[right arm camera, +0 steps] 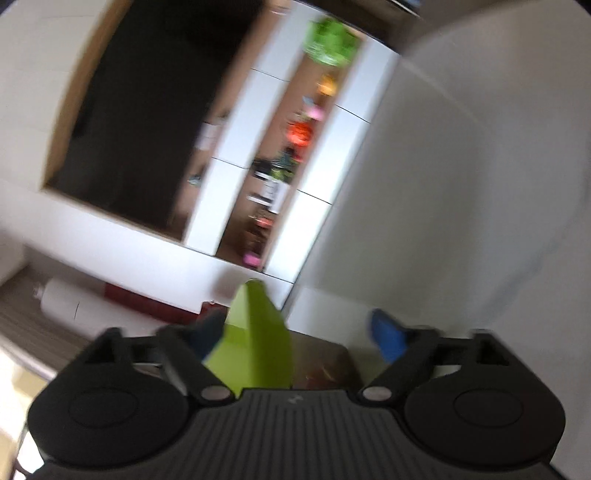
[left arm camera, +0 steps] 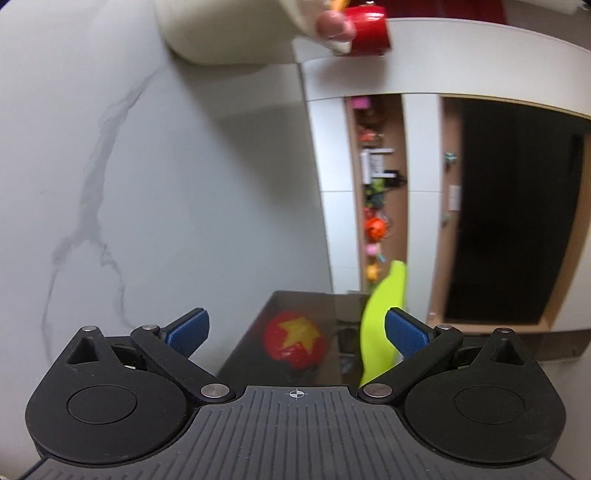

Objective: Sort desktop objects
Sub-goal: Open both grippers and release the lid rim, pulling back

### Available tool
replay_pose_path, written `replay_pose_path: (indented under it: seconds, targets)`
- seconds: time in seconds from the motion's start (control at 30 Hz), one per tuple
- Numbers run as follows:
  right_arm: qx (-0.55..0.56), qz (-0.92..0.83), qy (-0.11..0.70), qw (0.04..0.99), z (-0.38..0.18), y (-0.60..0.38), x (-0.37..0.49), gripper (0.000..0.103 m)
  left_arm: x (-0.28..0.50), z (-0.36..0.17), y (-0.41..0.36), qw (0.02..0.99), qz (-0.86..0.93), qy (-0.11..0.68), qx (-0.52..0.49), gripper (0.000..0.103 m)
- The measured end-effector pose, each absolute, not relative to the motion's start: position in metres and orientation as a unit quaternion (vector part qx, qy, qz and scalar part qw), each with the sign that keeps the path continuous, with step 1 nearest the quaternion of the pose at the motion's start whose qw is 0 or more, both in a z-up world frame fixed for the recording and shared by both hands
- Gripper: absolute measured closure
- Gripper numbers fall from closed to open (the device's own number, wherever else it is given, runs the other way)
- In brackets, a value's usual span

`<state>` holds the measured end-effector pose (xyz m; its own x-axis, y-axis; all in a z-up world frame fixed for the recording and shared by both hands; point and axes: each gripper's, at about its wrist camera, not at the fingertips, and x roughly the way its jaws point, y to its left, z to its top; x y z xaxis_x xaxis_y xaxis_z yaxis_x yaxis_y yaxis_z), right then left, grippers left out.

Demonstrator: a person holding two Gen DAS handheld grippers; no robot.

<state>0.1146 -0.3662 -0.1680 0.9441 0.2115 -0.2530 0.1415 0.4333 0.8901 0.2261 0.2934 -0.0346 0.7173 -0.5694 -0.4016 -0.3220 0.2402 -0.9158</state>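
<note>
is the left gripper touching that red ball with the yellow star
Apart. The left wrist view shows the left gripper open, the red ball lying beyond the fingers with nothing between them.

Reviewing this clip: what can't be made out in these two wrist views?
- Left wrist: red object at the top edge, cut off by the frame and part-covered by a thumb.
- Left wrist: red ball with a yellow star, dim behind a dark glassy surface.
- Right wrist: shelf items smeared by motion blur.
- Both: lime-green thing, bottom hidden by the tongs' body.
</note>
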Motion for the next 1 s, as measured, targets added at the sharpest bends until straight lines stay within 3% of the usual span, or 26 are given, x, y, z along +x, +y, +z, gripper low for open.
replay_pose_path:
  seconds: [0.13,0.27,0.43,0.5,0.6,0.67,0.73,0.77,0.83,0.9,0.97,1.0]
  targets:
    - [0.475,0.054,0.186,0.859,-0.166,-0.351,0.118,0.011,0.247,-0.024,0.261,0.687,-0.192,0.387,-0.584,0.000]
    - [0.459,0.068,0.222,0.857,-0.166,-0.341,0.132,0.025,0.261,-0.002,0.231,0.734,-0.172,0.410,-0.513,0.000]
    - [0.483,0.119,0.248,0.832,-0.167,-0.330,0.141,0.039,0.273,0.007,0.211,0.727,-0.191,0.424,-0.506,0.000]
    - [0.474,0.123,0.248,0.836,-0.162,-0.327,0.139,0.041,0.273,0.013,0.206,0.734,-0.193,0.423,-0.495,0.000]
    - [0.468,0.109,0.211,0.851,-0.153,-0.332,0.128,0.036,0.269,0.019,0.218,0.747,-0.181,0.401,-0.497,0.000]
    - [0.486,0.089,0.165,0.853,-0.147,-0.345,0.116,0.017,0.262,0.024,0.230,0.770,-0.154,0.375,-0.494,0.000]
    - [0.488,0.075,0.168,0.853,-0.145,-0.356,0.115,0.022,0.248,0.034,0.242,0.807,-0.093,0.352,-0.465,0.000]
    - [0.483,0.075,0.192,0.851,-0.145,-0.357,0.116,0.032,0.241,0.038,0.242,0.818,-0.065,0.359,-0.446,0.000]
    - [0.474,0.062,0.232,0.847,-0.144,-0.350,0.107,0.039,0.223,0.048,0.237,0.831,-0.024,0.377,-0.408,0.000]
    - [0.430,0.007,0.211,0.878,-0.138,-0.330,0.068,0.037,0.196,0.057,0.222,0.850,-0.028,0.377,-0.367,0.000]
    - [0.379,-0.038,0.192,0.904,-0.132,-0.312,0.033,0.010,0.174,0.064,0.205,0.857,-0.029,0.390,-0.335,0.000]
    - [0.358,-0.052,0.195,0.912,-0.129,-0.303,0.020,0.010,0.167,0.067,0.194,0.856,-0.030,0.406,-0.319,0.000]
